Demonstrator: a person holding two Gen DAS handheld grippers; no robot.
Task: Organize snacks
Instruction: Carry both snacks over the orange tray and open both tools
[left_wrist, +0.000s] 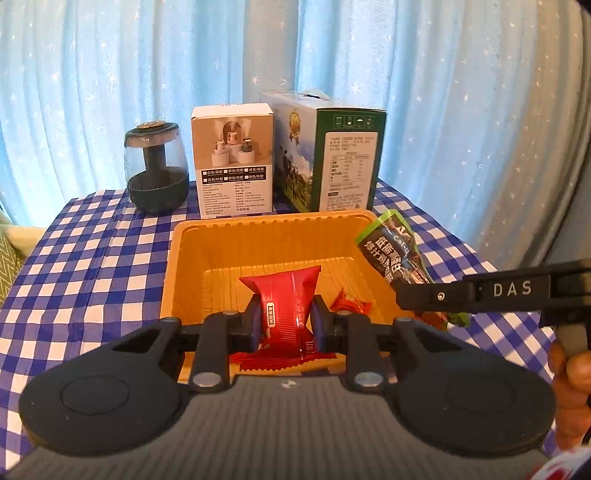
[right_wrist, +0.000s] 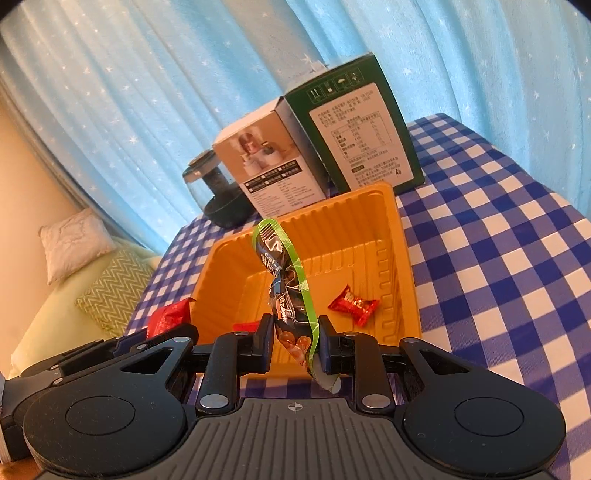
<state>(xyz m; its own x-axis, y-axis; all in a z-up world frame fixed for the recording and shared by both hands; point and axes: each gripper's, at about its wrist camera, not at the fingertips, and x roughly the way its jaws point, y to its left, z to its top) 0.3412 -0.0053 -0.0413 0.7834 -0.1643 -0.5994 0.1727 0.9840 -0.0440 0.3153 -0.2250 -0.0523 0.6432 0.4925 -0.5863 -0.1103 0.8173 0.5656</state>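
Since both snacks go in the tray (left_wrist: 192, 236), my left tongs (left_wrist: 284, 325) pinch the red pack (left_wrist: 286, 295) over it, right tongs (right_wrist: 295, 341) pinch the green pack (right_wrist: 286, 295) at its near rim.

Backlit blue star-print curtain (left_wrist: 110, 92), blue checked tablecloth (right_wrist: 498, 229), perhaps a sofa (right_wrist: 48, 332) with cushions (right_wrist: 74, 243)

A tray (left_wrist: 258, 236) lies on the desk (left_wrist: 92, 258) ahead of the jaws, holding a small candy (right_wrist: 354, 305). Two boxes (left_wrist: 232, 162) (left_wrist: 332, 155) stand behind it.
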